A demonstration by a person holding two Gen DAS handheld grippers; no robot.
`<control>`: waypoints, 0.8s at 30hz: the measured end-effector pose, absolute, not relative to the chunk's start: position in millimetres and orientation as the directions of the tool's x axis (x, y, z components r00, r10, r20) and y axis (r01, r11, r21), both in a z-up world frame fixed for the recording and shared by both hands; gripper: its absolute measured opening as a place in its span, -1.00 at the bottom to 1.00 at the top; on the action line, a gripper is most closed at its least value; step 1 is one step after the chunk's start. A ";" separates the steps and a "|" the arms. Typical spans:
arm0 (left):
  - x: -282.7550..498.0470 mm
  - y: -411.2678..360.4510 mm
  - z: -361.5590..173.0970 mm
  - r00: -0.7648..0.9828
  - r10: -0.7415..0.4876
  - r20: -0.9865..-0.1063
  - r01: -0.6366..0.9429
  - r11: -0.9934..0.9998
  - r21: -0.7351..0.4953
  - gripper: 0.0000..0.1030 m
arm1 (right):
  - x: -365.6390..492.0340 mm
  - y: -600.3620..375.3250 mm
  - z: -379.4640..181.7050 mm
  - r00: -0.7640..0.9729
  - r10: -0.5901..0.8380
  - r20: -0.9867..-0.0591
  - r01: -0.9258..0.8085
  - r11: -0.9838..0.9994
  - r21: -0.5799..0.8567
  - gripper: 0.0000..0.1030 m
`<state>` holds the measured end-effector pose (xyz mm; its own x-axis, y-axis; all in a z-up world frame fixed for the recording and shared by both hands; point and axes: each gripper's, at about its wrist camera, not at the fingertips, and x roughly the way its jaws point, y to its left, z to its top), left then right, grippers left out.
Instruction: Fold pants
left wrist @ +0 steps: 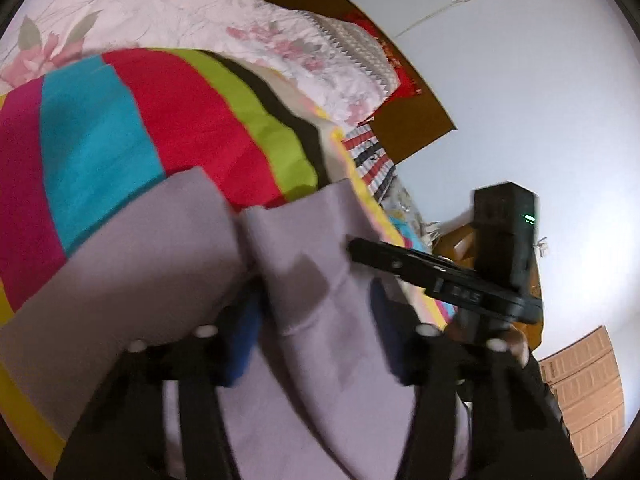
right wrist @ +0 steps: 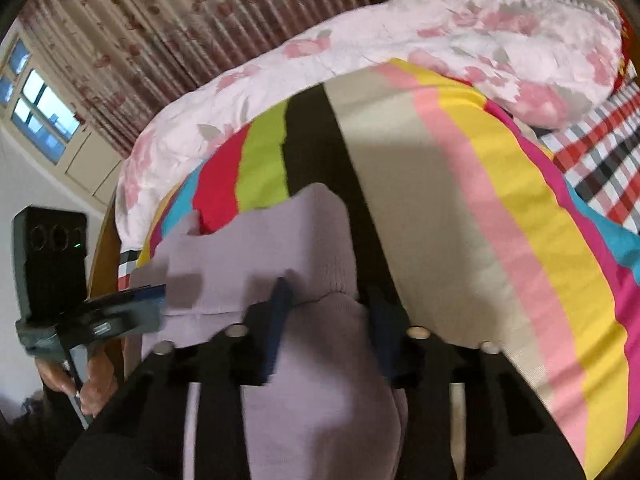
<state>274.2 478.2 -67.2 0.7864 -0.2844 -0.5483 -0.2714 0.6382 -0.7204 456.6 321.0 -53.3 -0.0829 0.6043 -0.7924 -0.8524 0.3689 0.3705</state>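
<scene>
The lilac pants [left wrist: 312, 280] hang between the two tools, lifted above the bed with the striped blanket [left wrist: 120, 128].

In the left wrist view, the left hand-held gripper [left wrist: 316, 320] has cloth bunched between its blue pads [left wrist: 244, 332], but the jaws stand apart, so I cannot tell if it grips. The cloth runs from 6 o'clock up toward 12 o'clock, its far edge pointing at the flowered quilt [left wrist: 200, 12].

In the right wrist view, the right hand-held gripper [right wrist: 328, 320] also has the pants [right wrist: 280, 248] between its pads [right wrist: 278, 320]; the grip is unclear too. The other tool is at 9 o'clock, touching the same cloth.
</scene>
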 end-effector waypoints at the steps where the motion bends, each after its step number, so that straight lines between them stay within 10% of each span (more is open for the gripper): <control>1: 273.5 478.9 -68.2 0.783 -0.287 -0.551 -0.268 0.643 -0.717 -0.35 | 453.4 319.5 -50.3 -0.063 0.609 -0.790 -0.862 0.366 0.351 -0.56; 2: 272.4 479.7 -69.4 0.781 -0.289 -0.553 -0.267 0.646 -0.715 -0.81 | 449.0 316.8 -45.3 -0.042 0.618 -0.785 -0.876 0.356 0.327 -0.60; 3: 271.5 481.5 -70.0 0.783 -0.301 -0.544 -0.257 0.640 -0.724 -0.84 | 445.4 313.9 -40.1 -0.024 0.627 -0.779 -0.883 0.352 0.311 -0.60; 14: 135.8 473.7 3.8 0.926 -0.097 -0.365 -0.212 0.665 -0.716 -0.85 | 360.9 343.3 53.8 -0.031 0.724 -0.689 -0.960 0.171 0.224 -0.63; 24: 124.9 513.3 -91.2 0.848 -0.179 -0.500 -0.344 0.531 -0.774 -0.84 | 333.6 409.4 -39.1 -0.004 0.506 -0.862 -0.950 0.266 0.161 -0.62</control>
